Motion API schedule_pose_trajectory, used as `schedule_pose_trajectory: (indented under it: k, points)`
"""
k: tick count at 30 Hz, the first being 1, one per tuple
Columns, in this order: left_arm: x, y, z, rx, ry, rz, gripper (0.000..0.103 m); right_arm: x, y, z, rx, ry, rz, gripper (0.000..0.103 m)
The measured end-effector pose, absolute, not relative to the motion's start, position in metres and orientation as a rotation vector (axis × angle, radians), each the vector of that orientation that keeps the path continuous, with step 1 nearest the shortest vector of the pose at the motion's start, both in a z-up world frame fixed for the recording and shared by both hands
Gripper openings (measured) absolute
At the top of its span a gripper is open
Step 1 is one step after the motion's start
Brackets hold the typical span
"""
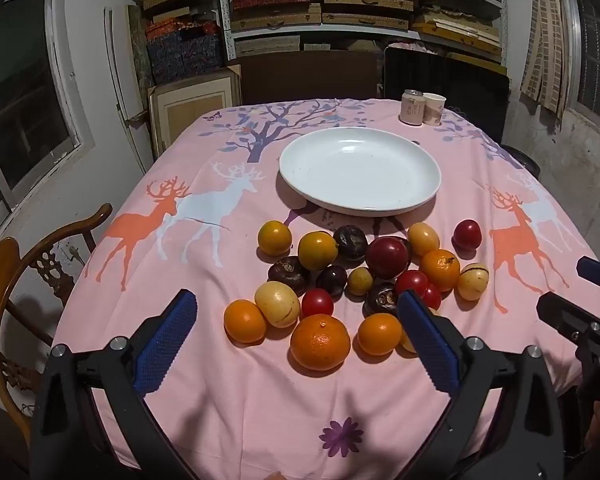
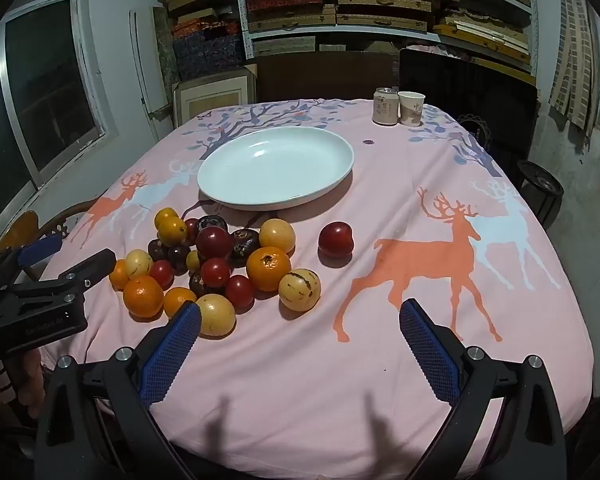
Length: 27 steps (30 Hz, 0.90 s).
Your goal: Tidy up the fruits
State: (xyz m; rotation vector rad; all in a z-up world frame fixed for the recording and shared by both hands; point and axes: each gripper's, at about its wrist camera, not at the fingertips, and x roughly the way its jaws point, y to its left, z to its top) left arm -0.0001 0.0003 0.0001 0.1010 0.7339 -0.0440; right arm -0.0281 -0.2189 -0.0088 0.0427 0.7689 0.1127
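A pile of several fruits lies on the pink tablecloth: a large orange [image 1: 320, 342] [image 2: 143, 295], red tomatoes, dark purple fruits, yellow fruits. A red plum [image 1: 467, 233] [image 2: 335, 239] lies apart at the right. An empty white plate [image 1: 360, 170] [image 2: 276, 167] sits behind the pile. My left gripper [image 1: 296, 308] is open and empty, hovering over the pile's near edge. My right gripper [image 2: 300, 316] is open and empty, over bare cloth right of the pile. Each gripper also shows at the edge of the other's view, the right [image 1: 580, 296] and the left [image 2: 60, 260].
A can [image 1: 412, 107] [image 2: 385, 106] and a paper cup [image 1: 434, 109] [image 2: 411, 108] stand at the table's far right. A wooden chair [image 1: 28, 280] stands left of the table. Shelves with boxes fill the back wall. A dark chair stands behind the table.
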Motion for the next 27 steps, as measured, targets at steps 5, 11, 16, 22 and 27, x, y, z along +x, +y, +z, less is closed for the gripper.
schedule_pose_trajectory:
  k: [5,11,16,22,27]
  points:
    - [-0.002,0.001,0.001,0.109,0.728,-0.043,0.098,-0.026,-0.220,-0.010,0.049,0.772,0.112,0.100]
    - [-0.003,0.001,-0.005,0.106,0.731,-0.040,0.098,-0.030,-0.217,-0.011,0.052,0.776,0.113,0.100]
    - [-0.002,-0.005,-0.010,0.113,0.738,-0.039,0.098,-0.029,-0.213,-0.015,0.048,0.776,0.113,0.100]
    - [-0.001,-0.002,-0.010,0.113,0.740,-0.041,0.098,-0.028,-0.216,-0.015,0.053,0.783,0.114,0.100]
    - [0.000,-0.001,-0.007,0.111,0.742,-0.042,0.098,-0.026,-0.216,-0.015,0.051,0.792,0.118,0.100]
